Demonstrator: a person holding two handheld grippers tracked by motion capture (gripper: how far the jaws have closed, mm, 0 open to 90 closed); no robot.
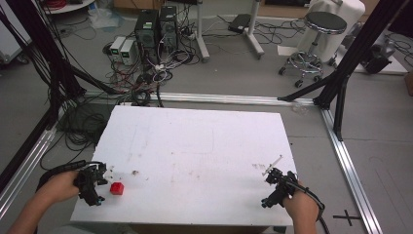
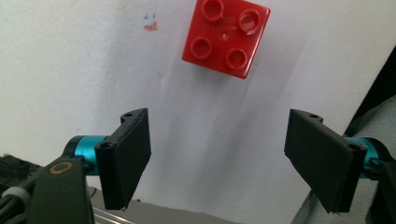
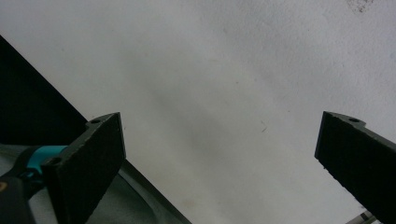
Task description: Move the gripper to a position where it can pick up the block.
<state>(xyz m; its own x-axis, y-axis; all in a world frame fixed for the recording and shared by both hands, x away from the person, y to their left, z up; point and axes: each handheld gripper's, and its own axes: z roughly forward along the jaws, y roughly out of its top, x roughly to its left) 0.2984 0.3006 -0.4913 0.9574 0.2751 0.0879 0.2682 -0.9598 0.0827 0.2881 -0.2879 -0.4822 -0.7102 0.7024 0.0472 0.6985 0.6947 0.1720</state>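
A small red brick with four studs on top sits on the white desk near its front left corner, and everything here turns on how it lies from the two tongs. The left tongs are just beside the brick, on its left, with a small gap of bare desk between them. In the left gripper view the brick lies straight ahead of the left tongs, a little beyond the tips and roughly in line with the gap between them, though turned slightly askew to the jaws. Those jaws stand wide apart and hold nothing; the gap looks ample to take the brick.

The right tongs are well apart from the brick, at the far side of the desk near its front right corner. In the right gripper view the right tongs are also spread wide and empty, over bare desk.

The brick is square, so it has no long axis to favour. The left hand is plainly the nearer; a short push forward would probably bring the brick between its jaws.
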